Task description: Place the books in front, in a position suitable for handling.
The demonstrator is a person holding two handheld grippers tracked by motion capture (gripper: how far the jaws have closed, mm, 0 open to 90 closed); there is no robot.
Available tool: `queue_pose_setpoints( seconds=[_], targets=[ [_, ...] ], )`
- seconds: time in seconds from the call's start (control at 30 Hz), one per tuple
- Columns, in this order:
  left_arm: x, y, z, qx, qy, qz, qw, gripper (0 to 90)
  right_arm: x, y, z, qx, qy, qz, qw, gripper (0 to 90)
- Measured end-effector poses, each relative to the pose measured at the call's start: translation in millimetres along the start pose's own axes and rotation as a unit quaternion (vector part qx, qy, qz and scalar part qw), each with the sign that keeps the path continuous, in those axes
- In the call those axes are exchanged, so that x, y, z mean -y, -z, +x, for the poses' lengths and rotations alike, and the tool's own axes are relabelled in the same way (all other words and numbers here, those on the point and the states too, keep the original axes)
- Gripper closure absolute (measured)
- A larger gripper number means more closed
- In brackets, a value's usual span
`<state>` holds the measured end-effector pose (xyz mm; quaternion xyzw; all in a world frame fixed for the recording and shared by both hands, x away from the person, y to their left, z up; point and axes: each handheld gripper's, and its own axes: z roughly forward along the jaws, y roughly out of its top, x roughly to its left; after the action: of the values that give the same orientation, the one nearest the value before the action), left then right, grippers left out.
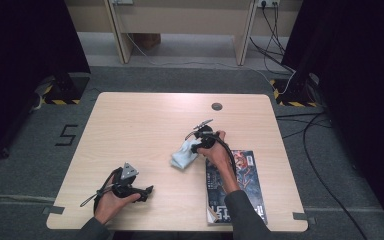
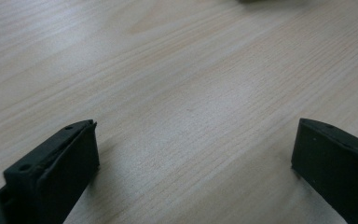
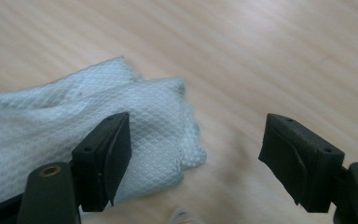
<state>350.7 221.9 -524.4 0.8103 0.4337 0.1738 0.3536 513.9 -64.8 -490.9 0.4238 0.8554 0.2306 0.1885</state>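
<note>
Right gripper (image 3: 193, 156) gapes over the cloth's (image 3: 51, 135) edge, ready to pinch; left gripper (image 2: 193, 161) waits open on the bare table (image 2: 177, 70).

A pale blue-white cloth (image 3: 74, 126) with a fine diamond weave lies on the light wood-grain table (image 1: 140, 125), beside a dark-covered magazine (image 1: 242, 185).

The cloth (image 1: 184, 155) lies on the table (image 1: 130, 125), right of its middle; the magazine (image 1: 240, 192) lies to the cloth's right, nearer the person's edge; the right gripper (image 1: 196, 147) sits at the cloth's far right edge; the left gripper (image 1: 147, 192) rests near the front left, well apart from the cloth.
</note>
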Motion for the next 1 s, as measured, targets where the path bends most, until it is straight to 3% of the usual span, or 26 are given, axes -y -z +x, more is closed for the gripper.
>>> queue_pose_setpoints(
  seconds=[0.13, 0.2, 0.23, 0.27, 0.4, 0.5, 0.53, 0.6, 0.63, 0.67, 0.7, 0.73, 0.77, 0.83, 0.87, 1.0],
  targets=[
    [0.0, 0.0, -0.1, 0.000, 0.000, 0.000, 1.0000, 0.0, 1.6, -1.7, -18.2, 0.037, -0.041, 0.003, 0.9984, 24.9],
    [0.0, 0.1, -0.1, -0.001, 0.000, 0.000, 1.0000, 0.0, 2.1, -1.8, -21.5, 0.041, -0.045, 0.004, 0.9982, 24.9],
    [0.0, 0.2, -0.2, -0.001, 0.000, 0.001, 1.0000, 0.0, 3.9, -1.3, -30.1, 0.053, -0.058, 0.008, 0.9969, 24.9],
    [0.0, 0.2, -0.2, -0.001, 0.000, 0.001, 1.0000, 0.0, 3.9, -1.3, -30.1, 0.053, -0.058, 0.008, 0.9969, 24.9],
    [0.0, 0.1, -0.2, -0.001, 0.001, 0.000, 1.0000, 0.0, 13.2, 3.4, -52.7, 0.085, -0.081, 0.019, 0.9929, 25.0],
    [0.0, 0.3, -0.2, -0.001, 0.000, 0.001, 1.0000, 0.0, 18.0, 6.9, -60.9, 0.098, -0.080, 0.027, 0.9917, 25.0],
    [0.0, 0.2, -0.2, -0.001, 0.001, 0.001, 1.0000, 0.0, 27.1, 11.7, -74.2, 0.110, -0.085, 0.031, 0.9897, 25.0],
    [0.0, 0.3, -0.2, -0.001, 0.001, 0.001, 1.0000, 0.0, 30.7, 13.4, -79.4, 0.112, -0.090, 0.031, 0.9891, 25.1],
    [0.0, 0.3, -0.2, -0.001, 0.001, 0.001, 1.0000, 0.0, 41.6, 19.0, -95.1, 0.125, -0.104, 0.037, 0.9860, 25.4],
    [0.0, 0.3, -0.2, -0.001, 0.001, 0.001, 1.0000, 0.0, 41.6, 19.0, -95.1, 0.125, -0.104, 0.037, 0.9860, 25.4],
    [0.1, 0.1, -0.2, -0.001, 0.001, 0.000, 1.0000, 0.0, 53.4, 24.8, -108.3, 0.135, -0.118, 0.036, 0.9831, 25.7],
    [0.1, 0.1, -0.2, -0.001, 0.001, 0.000, 1.0000, 0.0, 53.4, 24.8, -108.3, 0.135, -0.118, 0.036, 0.9831, 25.7],
    [0.0, 0.3, -0.2, -0.001, 0.001, 0.001, 1.0000, 0.0, 65.8, 31.1, -119.7, 0.142, -0.132, 0.034, 0.9803, 25.8],
    [0.0, 0.3, -0.3, -0.001, 0.001, 0.001, 1.0000, 0.0, 72.3, 33.9, -125.3, 0.147, -0.138, 0.030, 0.9790, 25.8],
    [0.0, 0.3, -0.3, -0.002, 0.001, 0.001, 1.0000, 0.0, 85.4, 40.6, -135.9, 0.150, -0.154, 0.027, 0.9762, 26.1],
    [0.1, 0.3, -0.3, -0.002, 0.001, 0.001, 1.0000, 0.0, 102.8, 50.9, -149.4, 0.156, -0.165, 0.030, 0.9734, 26.4]
  ],
)
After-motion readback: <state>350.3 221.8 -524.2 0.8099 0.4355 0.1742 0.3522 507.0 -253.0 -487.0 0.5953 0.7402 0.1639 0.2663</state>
